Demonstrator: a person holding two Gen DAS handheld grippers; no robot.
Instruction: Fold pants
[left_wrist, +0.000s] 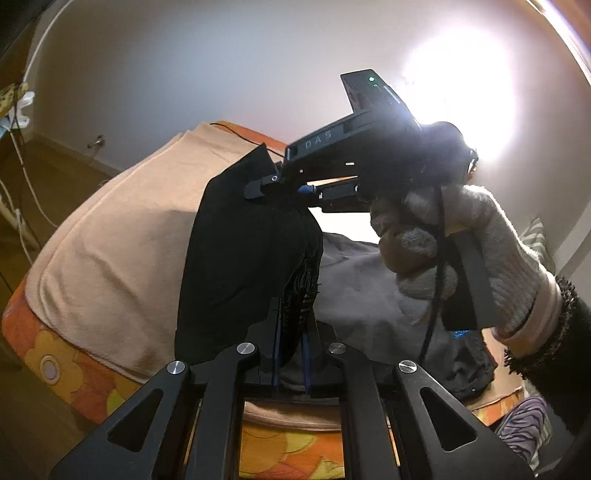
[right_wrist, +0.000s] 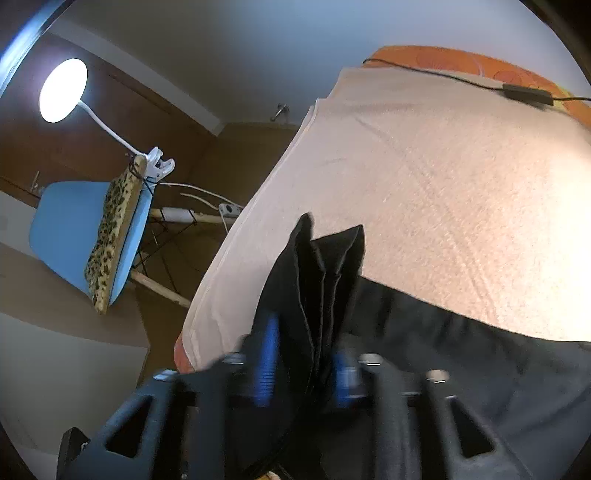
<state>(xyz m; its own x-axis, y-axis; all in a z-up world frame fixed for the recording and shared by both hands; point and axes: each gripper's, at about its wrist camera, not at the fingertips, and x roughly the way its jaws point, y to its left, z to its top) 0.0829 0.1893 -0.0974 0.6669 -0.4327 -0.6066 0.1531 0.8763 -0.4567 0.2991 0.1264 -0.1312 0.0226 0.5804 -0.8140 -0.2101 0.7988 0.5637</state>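
Observation:
The black pants hang lifted above a peach towel on a bed. My left gripper is shut on the lower bunched edge of the pants. My right gripper, held by a grey-gloved hand, is shut on the pants' upper edge. In the right wrist view my right gripper clamps several pleated layers of the pants between blue pads, and the rest of the pants trails right over the towel.
A grey garment lies on the bed behind the pants. The orange flowered bedcover edges the bed. A black cable with adapter crosses the towel's far end. A blue chair with a leopard cushion and a clip lamp stand left.

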